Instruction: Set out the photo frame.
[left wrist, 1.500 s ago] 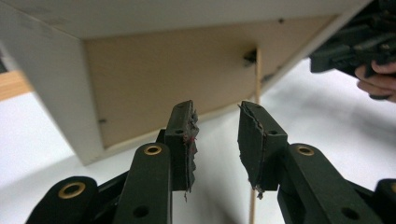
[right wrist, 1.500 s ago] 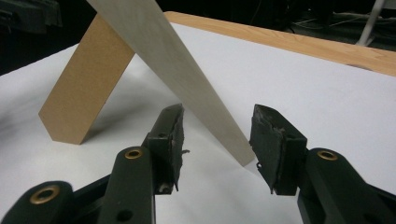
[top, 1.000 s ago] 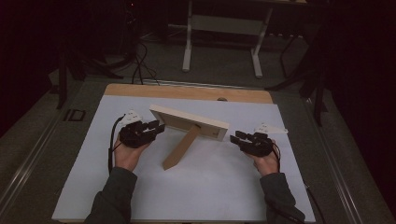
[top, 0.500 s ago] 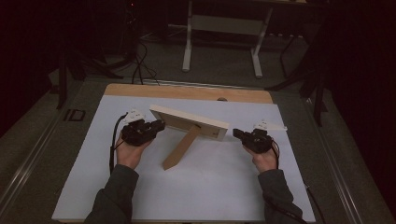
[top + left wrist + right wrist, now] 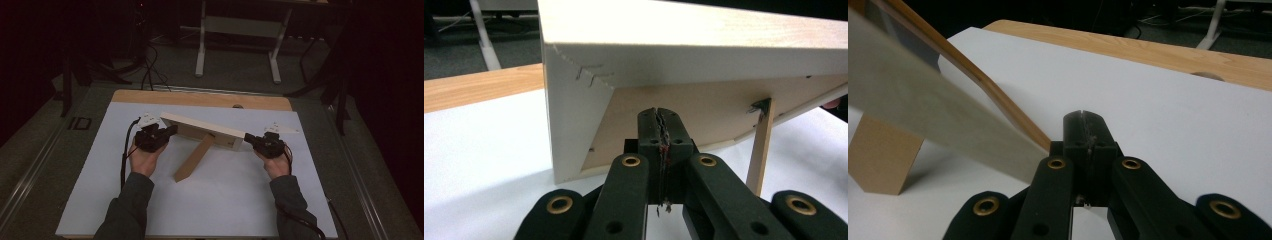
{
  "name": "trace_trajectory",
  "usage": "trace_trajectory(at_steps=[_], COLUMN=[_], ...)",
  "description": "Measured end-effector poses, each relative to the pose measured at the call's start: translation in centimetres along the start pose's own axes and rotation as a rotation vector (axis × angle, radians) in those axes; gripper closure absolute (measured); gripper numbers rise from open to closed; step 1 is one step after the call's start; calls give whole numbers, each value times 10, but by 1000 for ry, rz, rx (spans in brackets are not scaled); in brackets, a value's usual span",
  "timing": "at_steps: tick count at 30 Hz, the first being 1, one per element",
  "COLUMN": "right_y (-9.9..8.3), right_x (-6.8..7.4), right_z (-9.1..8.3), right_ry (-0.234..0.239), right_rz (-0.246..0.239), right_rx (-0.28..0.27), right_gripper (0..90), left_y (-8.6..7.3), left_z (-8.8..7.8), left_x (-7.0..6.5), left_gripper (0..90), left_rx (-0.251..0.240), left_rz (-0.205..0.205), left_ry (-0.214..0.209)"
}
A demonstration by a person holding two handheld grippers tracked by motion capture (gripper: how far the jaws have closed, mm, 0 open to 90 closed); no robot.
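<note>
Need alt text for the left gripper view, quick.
The left gripper, jaws closed together, points at the brown backing of a pale wooden picture frame leaning over the white table. The frame's wooden prop leg stands at right.

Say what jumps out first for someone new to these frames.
A pale wooden picture frame stands mid-table on the white sheet, leaning back on its stand leg. A hand-held gripper sits at each end of it: the left gripper at its left end, the right gripper at its right end, both with jaws shut. The room beyond the table is dark.
</note>
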State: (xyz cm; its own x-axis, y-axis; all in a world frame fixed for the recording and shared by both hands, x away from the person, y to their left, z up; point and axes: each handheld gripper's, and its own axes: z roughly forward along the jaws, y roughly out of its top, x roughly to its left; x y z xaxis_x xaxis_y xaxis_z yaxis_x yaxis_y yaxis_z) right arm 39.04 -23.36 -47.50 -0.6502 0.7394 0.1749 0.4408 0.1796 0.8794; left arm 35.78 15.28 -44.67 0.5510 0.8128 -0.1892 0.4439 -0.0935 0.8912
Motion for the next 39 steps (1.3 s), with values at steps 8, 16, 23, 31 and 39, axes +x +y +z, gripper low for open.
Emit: trace_trajectory(at_steps=[8, 16, 23, 31, 39], right_y=[6, 11, 13, 13, 14], right_x=[0, 9, 10, 12, 13], right_z=[7, 11, 9, 8, 8], right_ry=[22, 46, 58, 67, 74], right_rz=[5, -26, -38, -46, -50], right_rx=[5, 12, 12, 15, 18], right_gripper=[899, 899, 899, 899, 899], left_y=[4, 4, 5, 8, 11], left_z=[2, 4, 7, 13, 20], left_x=[-2, -2, -2, -10, -18], left_gripper=[900, 900, 900, 900, 900], left_rx=[3, 15, 25, 36, 50], left_rz=[-6, 4, 8, 28, 57], left_ry=[8, 20, 26, 18, 6])
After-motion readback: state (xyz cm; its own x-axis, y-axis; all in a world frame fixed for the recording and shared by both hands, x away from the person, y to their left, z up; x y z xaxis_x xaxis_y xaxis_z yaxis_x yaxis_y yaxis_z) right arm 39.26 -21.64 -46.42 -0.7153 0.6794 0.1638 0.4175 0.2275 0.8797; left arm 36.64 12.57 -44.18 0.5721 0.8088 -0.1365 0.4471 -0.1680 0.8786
